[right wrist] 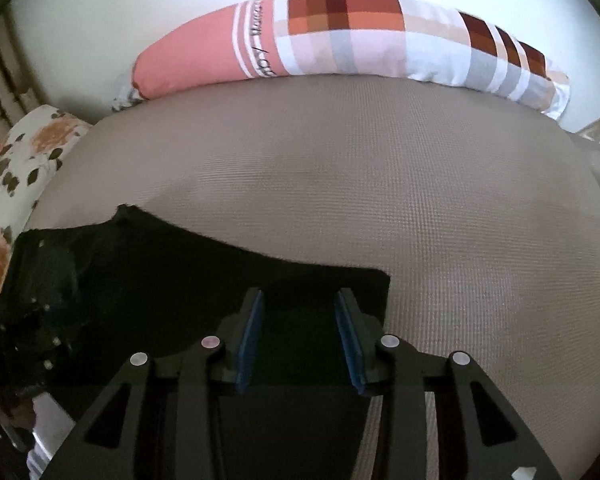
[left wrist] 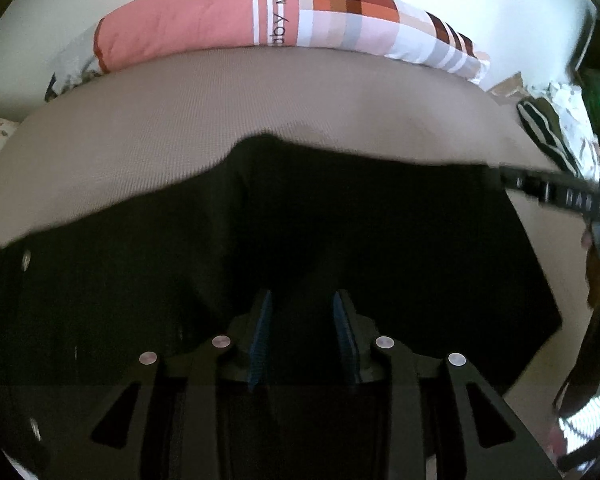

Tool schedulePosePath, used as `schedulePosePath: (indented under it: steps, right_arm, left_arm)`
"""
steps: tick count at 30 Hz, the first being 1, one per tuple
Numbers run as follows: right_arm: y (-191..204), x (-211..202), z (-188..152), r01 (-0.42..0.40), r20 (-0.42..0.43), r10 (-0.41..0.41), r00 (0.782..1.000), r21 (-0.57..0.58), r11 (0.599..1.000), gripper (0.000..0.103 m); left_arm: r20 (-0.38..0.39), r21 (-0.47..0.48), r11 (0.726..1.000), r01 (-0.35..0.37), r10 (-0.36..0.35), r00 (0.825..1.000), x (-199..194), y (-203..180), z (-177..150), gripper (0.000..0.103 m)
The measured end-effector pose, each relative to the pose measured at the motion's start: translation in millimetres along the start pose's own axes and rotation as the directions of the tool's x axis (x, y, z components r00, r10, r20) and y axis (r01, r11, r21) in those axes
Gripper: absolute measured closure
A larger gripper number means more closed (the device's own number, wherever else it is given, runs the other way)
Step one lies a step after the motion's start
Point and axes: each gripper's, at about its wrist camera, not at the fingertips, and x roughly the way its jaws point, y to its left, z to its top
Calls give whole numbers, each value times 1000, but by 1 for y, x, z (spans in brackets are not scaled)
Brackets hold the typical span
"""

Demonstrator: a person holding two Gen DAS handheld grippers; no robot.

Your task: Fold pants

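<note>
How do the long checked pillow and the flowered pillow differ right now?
The long checked pillow lies along the far edge of the bed against the wall; the flowered pillow sits at the bed's left side. The checked one has a salmon end, printed lettering and brown, grey and white squares; the flowered one is white with orange blooms and dark leaves. The checked one shows nearly whole, the flowered only partly. Neither touches the black pants.
</note>
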Motion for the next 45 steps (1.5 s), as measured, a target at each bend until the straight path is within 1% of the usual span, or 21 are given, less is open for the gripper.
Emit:
schedulePosePath:
  steps: [2, 6, 9, 13, 15, 16, 17, 19, 22, 24, 29, 31, 33, 34, 36, 39, 42, 44, 45]
  right_arm:
    - [3, -6, -5, -6, -2, 6, 1000, -1, 1000, 63]
    - [14, -13, -24, -22, -24, 22, 999, -23, 999, 62]
    - [21, -9, -41, -30, -64, 27, 998, -40, 999, 62]
    - [27, -5, -60, -32, -100, 28, 995, -46, 998, 62]
    - [35, -6, -67, -35, -101, 29, 994, -57, 998, 60]
    - [38, -7, -69, -41, -103, 34, 994, -61, 997, 60]
    - [42, -7, -70, -54, -111, 47, 993, -62, 997, 60]
    - [53, -8, -74, -85, -127, 75, 989, -73, 994, 60]
    - [74, -7, -77, -122, -148, 105, 983, -110, 986, 60]
    - [90, -5, -77, -137, -158, 113, 981, -150, 979, 60]
    - [115, 1, -76, -200, -187, 171, 967, -150, 968, 60]
    - [125, 4, -74, -223, -199, 192, 961, -145, 964, 60]
    - [136, 6, -72, -249, -213, 216, 953, -142, 958, 60]
    - [140, 8, -71, -258, -220, 223, 950, -143, 956, 60]
    - [152, 12, -69, -276, -237, 237, 942, -147, 950, 60]
    - [169, 17, -66, -291, -255, 246, 935, -157, 944, 59]
    - [186, 22, -63, -311, -278, 257, 926, -172, 935, 57]
    - [192, 25, -62, -321, -288, 264, 920, -172, 931, 55]
    - [197, 27, -60, -333, -300, 273, 914, -169, 928, 52]
  left_arm:
    - [1, 15, 1000, -13, 13, 1000, -5, -2, -13, 61]
    - [7, 2, 1000, -18, 18, 1000, -16, -1, -32, 59]
    - [8, -50, 999, -10, 10, 1000, -24, 4, -38, 59]
    - [42, -97, 995, -6, 10, 999, -44, 14, -40, 59]
    - [70, -109, 994, -22, 30, 997, -58, 22, -37, 56]
    - [80, -114, 993, -25, 35, 996, -63, 25, -36, 52]
    - [94, -123, 992, -26, 38, 995, -70, 32, -34, 49]
    - [118, -149, 988, -40, 58, 991, -84, 46, -31, 48]
    - [141, -182, 980, -84, 111, 984, -100, 71, -30, 47]
    - [147, -203, 970, -132, 163, 976, -110, 91, -30, 47]
    - [120, -255, 946, -200, 236, 964, -125, 139, -37, 47]
    - [105, -276, 938, -210, 247, 963, -128, 157, -42, 46]
    - [92, -303, 932, -197, 234, 968, -130, 174, -46, 43]
    - [85, -329, 927, -179, 218, 972, -131, 186, -50, 43]
    - [53, -377, 912, -163, 197, 979, -129, 208, -58, 43]
    - [24, -414, 897, -154, 180, 983, -127, 229, -65, 43]
    - [12, -439, 891, -121, 140, 990, -123, 246, -72, 43]
    - [13, -455, 887, -79, 95, 995, -118, 257, -74, 43]
    - [16, -460, 886, -56, 72, 997, -117, 260, -75, 43]
